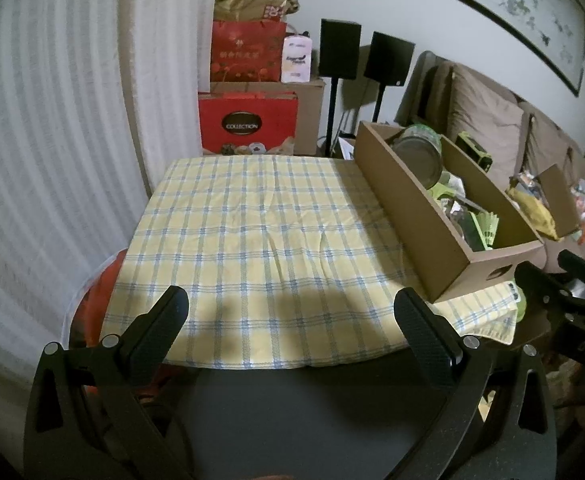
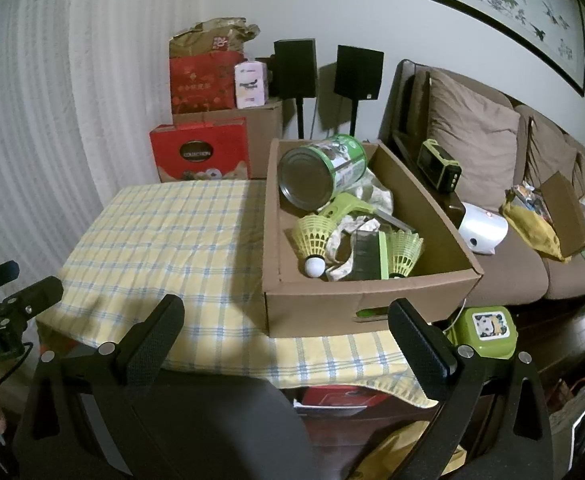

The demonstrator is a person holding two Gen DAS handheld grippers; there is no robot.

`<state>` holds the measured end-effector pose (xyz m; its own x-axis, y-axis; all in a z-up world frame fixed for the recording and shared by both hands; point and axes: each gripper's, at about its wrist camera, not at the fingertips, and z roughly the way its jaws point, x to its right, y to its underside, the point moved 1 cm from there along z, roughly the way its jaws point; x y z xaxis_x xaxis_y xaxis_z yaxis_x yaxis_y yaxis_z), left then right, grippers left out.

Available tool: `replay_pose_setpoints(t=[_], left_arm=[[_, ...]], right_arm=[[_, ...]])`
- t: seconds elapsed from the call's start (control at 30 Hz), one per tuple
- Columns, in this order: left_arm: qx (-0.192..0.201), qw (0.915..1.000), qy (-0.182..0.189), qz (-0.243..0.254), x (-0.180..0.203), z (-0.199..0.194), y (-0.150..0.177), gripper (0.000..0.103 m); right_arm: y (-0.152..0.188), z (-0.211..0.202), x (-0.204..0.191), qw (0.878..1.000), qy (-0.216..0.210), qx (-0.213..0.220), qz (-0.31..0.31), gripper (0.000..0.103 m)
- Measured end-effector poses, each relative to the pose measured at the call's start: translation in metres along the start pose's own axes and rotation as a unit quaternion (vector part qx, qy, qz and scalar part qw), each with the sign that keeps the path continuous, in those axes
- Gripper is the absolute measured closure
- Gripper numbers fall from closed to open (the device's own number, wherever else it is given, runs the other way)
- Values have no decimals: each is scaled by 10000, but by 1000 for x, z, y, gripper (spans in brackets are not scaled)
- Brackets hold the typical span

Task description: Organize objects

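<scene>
L gripper [image 1: 292,312] and R gripper [image 2: 286,314]: jaws wide apart, empty, both hovering at the near edge of a table w/ yellow-blue checked cloth [image 1: 252,220]. Cardboard box [image 2: 312,304] sits ahead of R gripper on the cloth's right part, holding a green tin can [image 2: 320,170], two yellow-green shuttlecocks [image 2: 314,242] and misc. items. Beyond the table: white curtain [image 1: 52,140] at left, red gift boxes [image 1: 248,126], two black speakers on stands [image 2: 324,70]; brown sofa [image 2: 492,148] at right.

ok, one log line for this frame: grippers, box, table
left gripper: open, empty | right gripper: open, empty | cardboard box: on checked tablecloth, holds tin can, shuttlecocks | nothing grasped yet
</scene>
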<state>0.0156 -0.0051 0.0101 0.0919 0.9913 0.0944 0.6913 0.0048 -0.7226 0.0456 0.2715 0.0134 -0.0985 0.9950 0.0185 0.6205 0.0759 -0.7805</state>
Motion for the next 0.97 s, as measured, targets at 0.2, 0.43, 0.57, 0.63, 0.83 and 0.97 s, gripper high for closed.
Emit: replay_pose_setpoints(t=[0.2, 0.43, 0.57, 0.63, 0.83, 0.97], left_arm=[[6, 10000, -20, 4, 0, 0, 1, 0], [12, 10000, -39, -11, 1, 0, 2, 0], [18, 10000, -37, -7, 0, 0, 2, 0], [20, 10000, -32, -14, 0, 0, 2, 0], [33, 10000, -45, -14, 0, 0, 3, 0], [30, 10000, -55, -7, 1, 0, 3, 0]], right_arm=[[0, 0, -1, 10000, -2, 20, -12, 0], [0, 0, -3, 10000, 2, 11, -17, 0], [0, 0, -3, 10000, 0, 11, -12, 0], [0, 0, -3, 10000, 3, 11, -8, 0], [0, 1, -2, 10000, -1, 11, -7, 0], [0, 1, -2, 10000, 2, 14, -14, 0]])
